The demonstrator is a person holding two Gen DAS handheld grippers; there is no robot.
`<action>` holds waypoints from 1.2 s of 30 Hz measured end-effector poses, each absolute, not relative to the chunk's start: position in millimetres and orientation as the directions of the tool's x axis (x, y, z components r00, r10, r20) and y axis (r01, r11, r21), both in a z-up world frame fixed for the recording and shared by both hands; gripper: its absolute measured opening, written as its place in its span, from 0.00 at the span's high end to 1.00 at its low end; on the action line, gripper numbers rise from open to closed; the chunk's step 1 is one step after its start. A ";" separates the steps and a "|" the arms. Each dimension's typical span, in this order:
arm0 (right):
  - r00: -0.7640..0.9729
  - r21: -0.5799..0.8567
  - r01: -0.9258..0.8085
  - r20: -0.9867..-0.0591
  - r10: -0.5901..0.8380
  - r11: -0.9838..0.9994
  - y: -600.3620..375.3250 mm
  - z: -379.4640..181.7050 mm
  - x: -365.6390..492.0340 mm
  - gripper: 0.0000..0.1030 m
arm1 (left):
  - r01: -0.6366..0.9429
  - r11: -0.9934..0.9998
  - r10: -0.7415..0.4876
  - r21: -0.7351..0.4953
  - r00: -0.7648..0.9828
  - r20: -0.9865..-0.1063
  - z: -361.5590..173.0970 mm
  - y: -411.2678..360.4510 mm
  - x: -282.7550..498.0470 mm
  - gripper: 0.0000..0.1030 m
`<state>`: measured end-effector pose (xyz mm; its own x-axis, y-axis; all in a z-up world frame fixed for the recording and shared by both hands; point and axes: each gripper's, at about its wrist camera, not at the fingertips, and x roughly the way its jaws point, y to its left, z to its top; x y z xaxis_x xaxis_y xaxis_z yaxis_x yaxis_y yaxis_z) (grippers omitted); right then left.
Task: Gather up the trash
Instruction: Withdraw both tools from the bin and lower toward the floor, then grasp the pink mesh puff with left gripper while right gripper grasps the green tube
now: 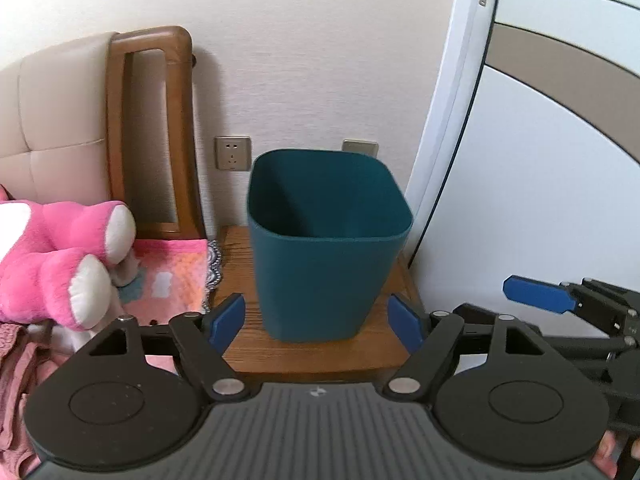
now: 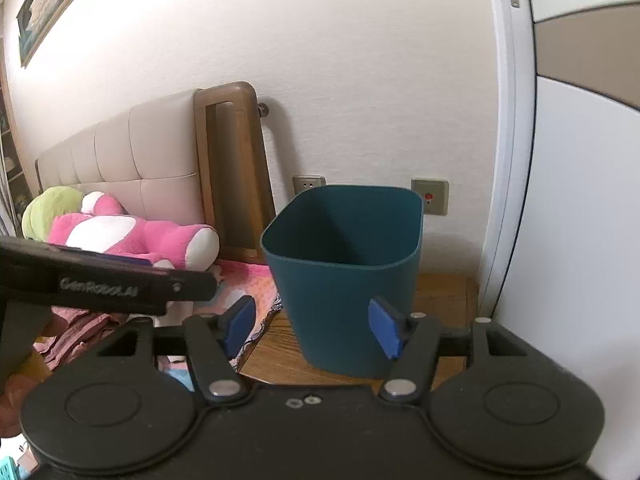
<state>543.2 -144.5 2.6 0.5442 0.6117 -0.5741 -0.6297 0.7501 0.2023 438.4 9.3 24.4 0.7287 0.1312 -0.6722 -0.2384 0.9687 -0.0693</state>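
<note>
The trash bin [image 1: 326, 240], a dark teal square-mouthed plastic tub, stands upright on a small wooden desk [image 1: 248, 344] against the wall, between a bed on one side and a white door [image 1: 540, 180] on the other. What lies at its bottom cannot be seen; its inner walls look bare.

The left hand-held gripper [image 1: 318, 322] has its blue pads spread wide, nothing between them, the bin framed in the gap but apart from the pads. The right hand-held gripper [image 2: 316, 328] is likewise spread and holds nothing; its right pad overlaps the bin's lower wall in the view, and contact cannot be judged.

In the right wrist view the left tool's black arm crosses at the left, carrying pale lettering that reads roughly "GenROBOT.AI" [image 2: 98, 283].

Behind the bin sit two wall sockets [image 1: 233, 153]; one has a red mark. A pink plush toy [image 1: 60, 260] lies on the bed beside a padded headboard [image 1: 52, 128] with a wooden end frame.
</note>
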 end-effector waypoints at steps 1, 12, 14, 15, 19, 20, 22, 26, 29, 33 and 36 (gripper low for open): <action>0.549 0.202 -0.625 -0.572 0.609 0.754 -144.7 -1.6 537.6 0.37 | -0.231 0.971 0.131 -0.064 0.736 -0.665 20.1 9.7 432.4 0.22; 0.524 0.263 -0.574 -0.610 0.595 0.775 -146.8 -99.0 498.1 0.25 | -0.201 0.977 0.095 -0.073 0.714 -0.694 -76.1 17.7 380.5 0.18; 0.528 0.254 -0.576 -0.610 0.591 0.777 -149.0 -124.7 490.3 0.23 | -0.204 0.973 0.072 -0.106 0.709 -0.701 -102.2 20.3 376.4 0.05; 0.528 0.253 -0.576 -0.611 0.590 0.777 -150.3 -137.4 487.3 0.22 | -0.209 0.971 0.068 -0.118 0.710 -0.701 -117.4 21.2 374.5 0.00; 0.508 0.250 -0.571 -0.641 0.576 0.782 -155.6 -202.9 478.8 0.22 | -0.222 0.967 0.070 -0.127 0.709 -0.702 -184.6 21.9 368.5 0.00; 0.502 0.239 -0.570 -0.656 0.564 0.786 -155.8 -222.8 476.3 0.22 | -0.235 0.964 0.078 -0.125 0.700 -0.710 -204.0 21.8 366.9 0.00; 0.483 0.225 -0.577 -0.681 0.550 0.785 -157.7 -264.9 471.1 0.22 | -0.257 0.957 0.082 -0.131 0.678 -0.731 -245.2 23.5 366.4 0.00; 0.444 0.210 -0.583 -0.726 0.524 0.785 -158.3 -352.2 463.1 0.22 | -0.311 0.939 0.090 -0.143 0.627 -0.774 -329.3 24.8 370.4 0.00; 0.412 0.193 -0.604 -0.754 0.511 0.773 -156.1 -416.5 454.2 0.22 | -0.333 0.929 0.077 -0.160 0.598 -0.797 -393.2 24.9 373.6 0.00; 0.357 0.180 -0.635 -0.794 0.492 0.752 -152.0 -490.2 445.8 0.22 | -0.366 0.912 0.044 -0.183 0.533 -0.845 -475.4 29.6 378.2 0.00; 0.305 0.184 -0.663 -0.819 0.486 0.726 -148.1 -538.0 442.5 0.22 | -0.402 0.904 0.076 -0.141 0.478 -0.875 -524.5 36.5 385.8 0.00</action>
<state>442.5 -148.1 -538.0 0.3048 0.4861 -0.8190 -0.6627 0.7259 0.1842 385.8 36.5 -524.5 0.4783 0.0760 -0.8749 -0.4024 0.9045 -0.1414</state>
